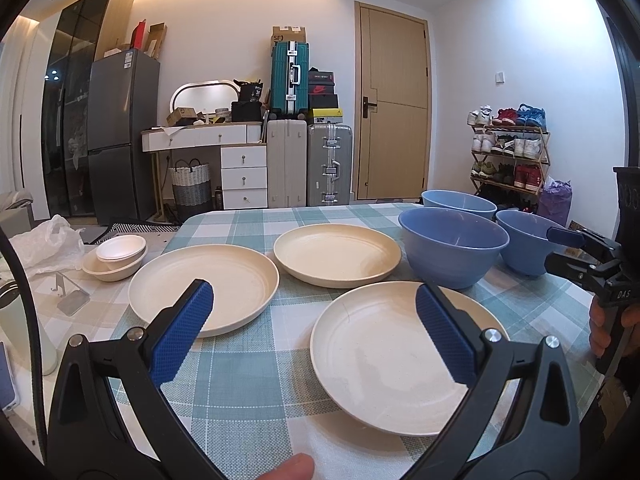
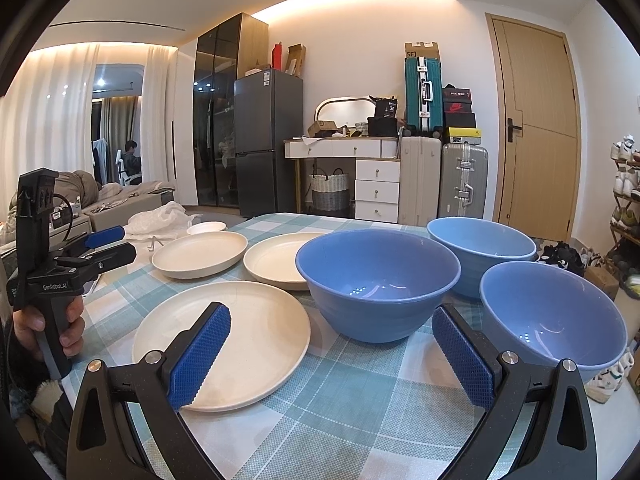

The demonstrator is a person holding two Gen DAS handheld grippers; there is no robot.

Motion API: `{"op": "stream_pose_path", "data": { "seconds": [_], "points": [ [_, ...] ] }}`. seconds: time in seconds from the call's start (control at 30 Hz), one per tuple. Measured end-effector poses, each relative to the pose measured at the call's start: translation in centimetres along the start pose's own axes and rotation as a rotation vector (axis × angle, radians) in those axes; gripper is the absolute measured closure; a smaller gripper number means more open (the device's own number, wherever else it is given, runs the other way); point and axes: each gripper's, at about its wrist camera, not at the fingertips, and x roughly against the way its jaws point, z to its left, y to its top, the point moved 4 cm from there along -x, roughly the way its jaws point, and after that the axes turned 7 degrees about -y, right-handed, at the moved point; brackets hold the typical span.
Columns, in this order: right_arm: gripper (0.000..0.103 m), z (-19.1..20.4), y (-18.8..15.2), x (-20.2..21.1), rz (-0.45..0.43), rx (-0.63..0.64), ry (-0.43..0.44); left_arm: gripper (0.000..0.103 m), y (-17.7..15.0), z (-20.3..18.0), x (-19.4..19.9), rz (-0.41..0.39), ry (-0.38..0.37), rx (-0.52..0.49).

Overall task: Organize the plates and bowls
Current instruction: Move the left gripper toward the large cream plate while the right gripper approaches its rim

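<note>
Three cream plates and three blue bowls sit apart on the checked tablecloth (image 1: 248, 380) in front of you, none stacked. The near plate (image 1: 384, 360) lies closest to your left gripper (image 1: 316, 332), with the left plate (image 1: 236, 280) beside it and the far plate (image 1: 336, 254) behind, between the other two. To the right stand the bowls: the middle bowl (image 2: 376, 280) nearest the plates, the back bowl (image 2: 480, 246) behind it, and the right bowl (image 2: 560, 312) close to the table's right edge. All bowls are upright and look empty.

Your left gripper hovers above the near edge of the table with its blue pads spread wide, holding nothing; one pad overlaps the left plate and the other the near plate in its camera's view. Your right gripper (image 2: 332, 344) is likewise spread and empty, framing the middle bowl between its pads, with the right bowl just beyond its right finger.

At the far left of the table, two small white bowls (image 1: 118, 254) nest one inside the other, next to a crumpled plastic bag (image 1: 44, 244). Beyond the table are a fridge (image 1: 120, 136), a white dresser (image 1: 224, 152), stacked suitcases (image 1: 308, 148), a wooden door (image 1: 394, 100) and a shoe rack (image 1: 508, 148).
</note>
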Motion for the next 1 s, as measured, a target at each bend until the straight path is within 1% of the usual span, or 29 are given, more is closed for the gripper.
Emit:
{"op": "stream_pose_path", "data": {
  "seconds": [0.17,0.3,0.37,0.4,0.5,0.53,0.6,0.7,0.87,1.0],
  "points": [
    [0.0,-0.1,0.0,0.0,0.005,0.002,0.0,0.002,-0.2,0.0,-0.4,0.005,0.015,0.005],
    [0.0,0.3,-0.1,-0.7,0.038,0.023,-0.004,0.002,-0.3,0.7,-0.4,0.006,0.044,0.009],
    [0.0,0.5,-0.2,-1.1,0.056,0.037,-0.007,0.002,-0.4,1.1,-0.6,0.023,0.051,0.014],
    [0.0,0.6,-0.3,-1.3,0.066,0.04,-0.009,0.002,-0.4,0.4,-0.5,0.028,0.054,0.014],
    [0.0,0.9,-0.3,-1.8,0.105,0.036,0.0,0.002,-0.8,0.5,-1.2,0.066,0.049,0.04],
    [0.0,1.0,-0.3,-2.0,0.115,0.039,-0.001,0.002,-1.0,0.0,-1.5,0.08,0.051,0.047],
    [0.0,1.3,-0.1,-2.2,0.135,0.041,0.003,0.002,-1.0,0.2,-1.6,0.093,0.06,0.051],
    [0.0,2.0,0.4,-2.4,0.162,0.029,0.033,0.002,-0.7,0.2,-1.6,0.111,0.091,0.048],
    [0.0,3.1,1.6,-3.3,0.199,0.02,0.053,0.002,0.2,0.8,-1.3,0.139,0.123,0.071],
    [0.0,4.3,3.2,-3.9,0.209,0.02,0.08,0.002,1.0,1.8,-1.0,0.164,0.154,0.101]
  ]
}}
